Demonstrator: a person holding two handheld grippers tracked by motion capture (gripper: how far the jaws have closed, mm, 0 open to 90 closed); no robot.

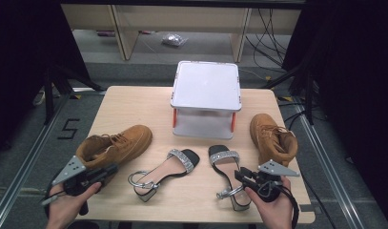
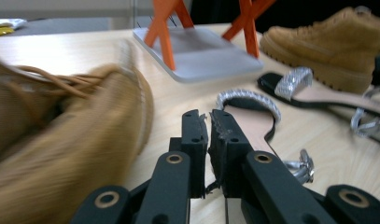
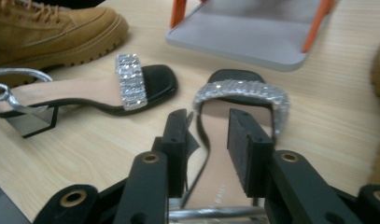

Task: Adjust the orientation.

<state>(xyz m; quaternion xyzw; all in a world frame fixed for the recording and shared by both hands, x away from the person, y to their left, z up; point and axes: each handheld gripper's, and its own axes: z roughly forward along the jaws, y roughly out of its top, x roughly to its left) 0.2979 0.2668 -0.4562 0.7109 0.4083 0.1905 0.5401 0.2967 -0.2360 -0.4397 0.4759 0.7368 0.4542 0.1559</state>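
Note:
Two tan boots and two black sandals with glitter straps lie on the wooden table (image 1: 134, 102). My left gripper (image 1: 113, 169) (image 2: 208, 116) is shut with nothing in it, its tips beside the heel end of the left boot (image 1: 117, 143) (image 2: 61, 154). The left sandal (image 1: 168, 167) (image 2: 253, 112) lies just past those tips. My right gripper (image 1: 239, 172) (image 3: 208, 121) is open over the heel end of the right sandal (image 1: 227, 167) (image 3: 239, 100); the insole's edge runs between the jaws and the pads stand off it. The right boot (image 1: 270, 136) sits behind my right hand.
A white two-level stand (image 1: 206, 86) (image 3: 253, 32) with orange legs occupies the table's far middle. The left boot (image 3: 47, 32) and left sandal (image 3: 85, 88) lie across from my right gripper. The front table edge runs right under both hands. Cables and furniture legs cover the floor behind.

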